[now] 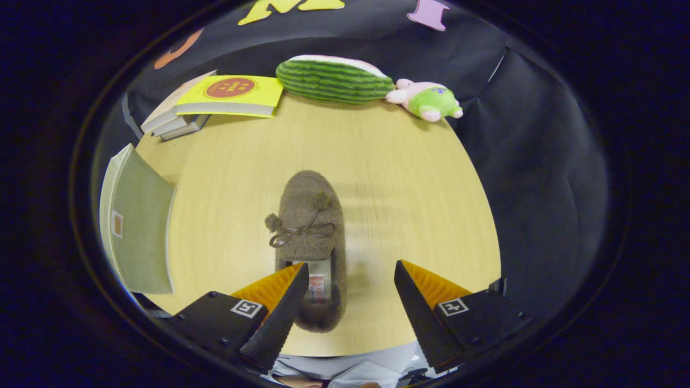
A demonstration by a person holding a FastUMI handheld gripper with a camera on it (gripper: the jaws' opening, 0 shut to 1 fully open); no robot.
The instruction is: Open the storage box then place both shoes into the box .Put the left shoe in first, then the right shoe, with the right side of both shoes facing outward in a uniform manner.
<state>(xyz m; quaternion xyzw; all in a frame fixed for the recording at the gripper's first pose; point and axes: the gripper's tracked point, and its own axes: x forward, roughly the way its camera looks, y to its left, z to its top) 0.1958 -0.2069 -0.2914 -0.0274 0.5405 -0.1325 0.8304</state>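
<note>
A brown fuzzy shoe [311,226] with a bow and pom-poms lies on the wooden table [409,178], toe pointing away from me. Its heel and open top sit just ahead of my left finger, which overlaps its left side. My gripper [351,275] hangs open above the table; the gap between the fingers holds the shoe's right edge and bare table. A grey-green storage box [141,221] stands at the table's left edge, with a flat panel facing me; I cannot tell whether it is open.
A stack of books [215,99] with a yellow cover on top lies at the far left. A watermelon-shaped plush [334,80] and a small green and pink plush toy [428,101] rest along the far edge. The table drops off at the right.
</note>
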